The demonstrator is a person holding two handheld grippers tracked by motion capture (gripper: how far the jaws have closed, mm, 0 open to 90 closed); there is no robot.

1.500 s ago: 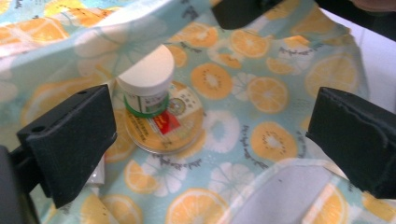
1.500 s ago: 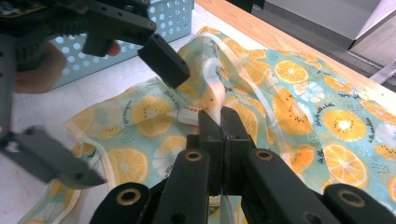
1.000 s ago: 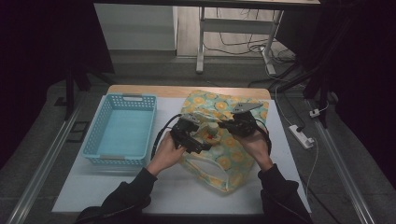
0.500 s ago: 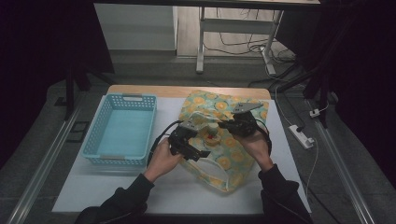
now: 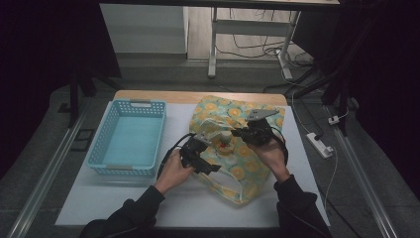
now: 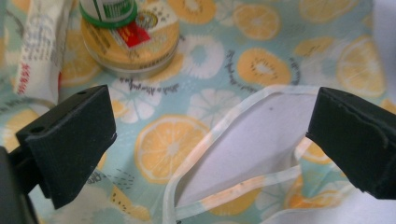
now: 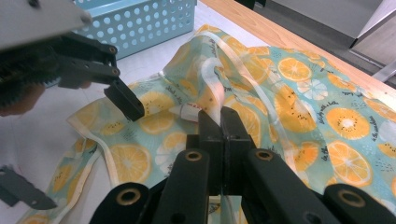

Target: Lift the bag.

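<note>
Worktop (image 5: 99, 198): white sheet over a wooden top, wood edge visible at the far side.
Cloth bag (image 5: 247, 163): thin fabric, pale teal with orange and lemon slice print and a white hem, spread crumpled on the right half of the worktop; in the left gripper view (image 6: 173, 144) lying flat with a white-lined opening between the jaws; in the right gripper view (image 7: 327, 107) one fold lifted up in front of the camera.
Basket (image 5: 130, 136): light blue plastic, rectangular, perforated walls, on the left half of the worktop, just beside the cloth bag; in the right gripper view (image 7: 140, 18) at the top left.
Left tool (image 5: 210, 167): black, held in the left hand (image 5: 171, 171), low over the near left part of the cloth bag; jaws wide apart, nothing between the pads except the fabric below; also seen from the right gripper view (image 7: 123, 100).
Right tool (image 5: 237, 133): black with a grey three-cornered plate, held in the right hand (image 5: 270, 153), over the middle of the cloth bag; jaws together, clamped on a raised fold with white hem.
Round tin (image 6: 130, 42): flat, metal, yellow printed lid with a red mark, lying on the cloth bag near the left tool.
Small bottle (image 6: 108, 10): white with green label, standing on the round tin.
</note>
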